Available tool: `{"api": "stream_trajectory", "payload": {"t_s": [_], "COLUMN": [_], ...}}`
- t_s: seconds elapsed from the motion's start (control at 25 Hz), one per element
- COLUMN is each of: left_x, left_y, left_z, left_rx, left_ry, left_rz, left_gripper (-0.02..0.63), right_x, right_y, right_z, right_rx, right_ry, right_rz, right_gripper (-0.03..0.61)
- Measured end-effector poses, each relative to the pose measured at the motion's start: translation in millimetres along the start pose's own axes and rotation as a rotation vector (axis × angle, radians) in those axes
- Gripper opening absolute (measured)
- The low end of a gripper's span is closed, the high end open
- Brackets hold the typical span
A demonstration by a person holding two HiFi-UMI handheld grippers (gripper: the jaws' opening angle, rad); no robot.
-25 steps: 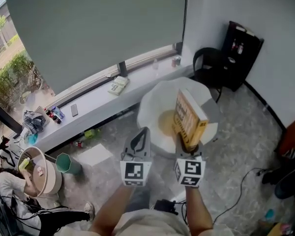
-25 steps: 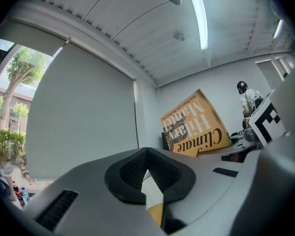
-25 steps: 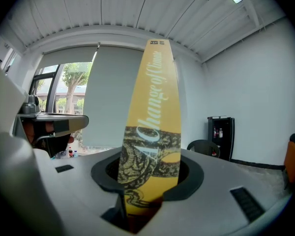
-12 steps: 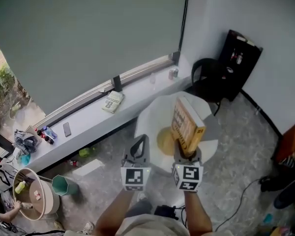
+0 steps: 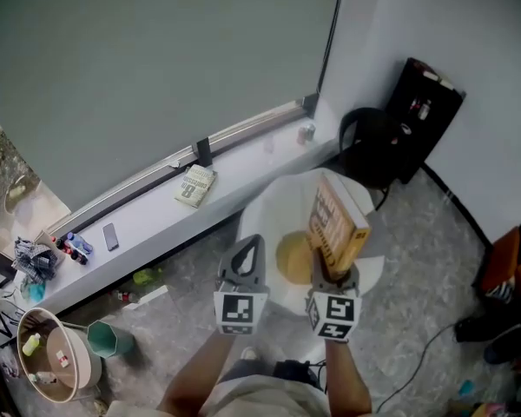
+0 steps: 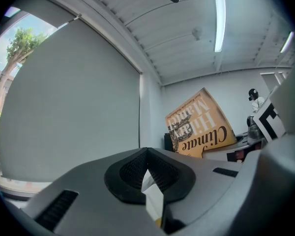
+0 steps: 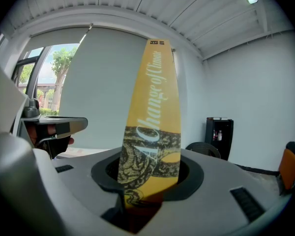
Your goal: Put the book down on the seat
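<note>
Right claw point(image 5: 332, 274) part-closed, clamped on the lower end of the book point(image 5: 337, 222). We hold it upright at frame centre, above the white seat point(image 5: 269, 200). Left claw point(image 5: 246, 248) pinched together, empty. We reckon: lower, tip the book flat, release only once it rests.

Grey blind point(image 5: 156, 50) is drawn over the window. Along the window ledge point(image 5: 156, 220):
- a small paperback point(image 5: 194, 185) is laid flat near the middle
- a dark phone point(image 5: 110, 236) is seen toward the left end, with bottles point(image 5: 74, 245) just beyond it
- a can point(image 5: 306, 132) is stood near the right end

Black chair point(image 5: 369, 146) and black cabinet point(image 5: 427, 102) are noted in the corner. Green bin point(image 5: 105, 338) is seen on the floor.
</note>
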State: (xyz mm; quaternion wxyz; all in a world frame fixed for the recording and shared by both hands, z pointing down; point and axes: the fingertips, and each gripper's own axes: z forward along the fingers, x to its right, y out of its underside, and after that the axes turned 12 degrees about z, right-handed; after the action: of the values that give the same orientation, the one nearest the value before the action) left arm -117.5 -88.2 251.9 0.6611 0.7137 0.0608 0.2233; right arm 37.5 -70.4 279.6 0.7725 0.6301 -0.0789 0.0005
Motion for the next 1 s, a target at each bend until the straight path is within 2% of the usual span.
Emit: {"api": "stream_trajectory", "payload": {"t_s": [0.36, 0.56, 0.76, 1.0], "left_x": [16.2, 26.1, 35.3, 56.1], "left_y": [5.4, 8.8, -0.7, 9.6], "left_z": [46.2, 98.1, 156.1, 206.9], "left_rx": [0.012, 0.005, 0.031, 0.001], "left_ry": [0.035, 0.038, 0.002, 0.010], "left_rz": [0.016, 0.047, 0.043, 0.055], "left_gripper": [0.006, 0.006, 0.006, 0.006], "right_x": [34.9, 70.6, 111.4, 150.8], "right_y": [-1.3, -7.7, -17.1, -0.1], "right_z": [33.3, 76.8, 124.1, 165.8], "right_rx": [0.006, 0.002, -0.004, -0.070], "right_ry": [0.016, 0.020, 0.007, -0.009], "right_rz": [0.011, 0.041, 0.062, 0.090], "right_gripper": [0.158, 0.158, 0.158, 0.158]}}
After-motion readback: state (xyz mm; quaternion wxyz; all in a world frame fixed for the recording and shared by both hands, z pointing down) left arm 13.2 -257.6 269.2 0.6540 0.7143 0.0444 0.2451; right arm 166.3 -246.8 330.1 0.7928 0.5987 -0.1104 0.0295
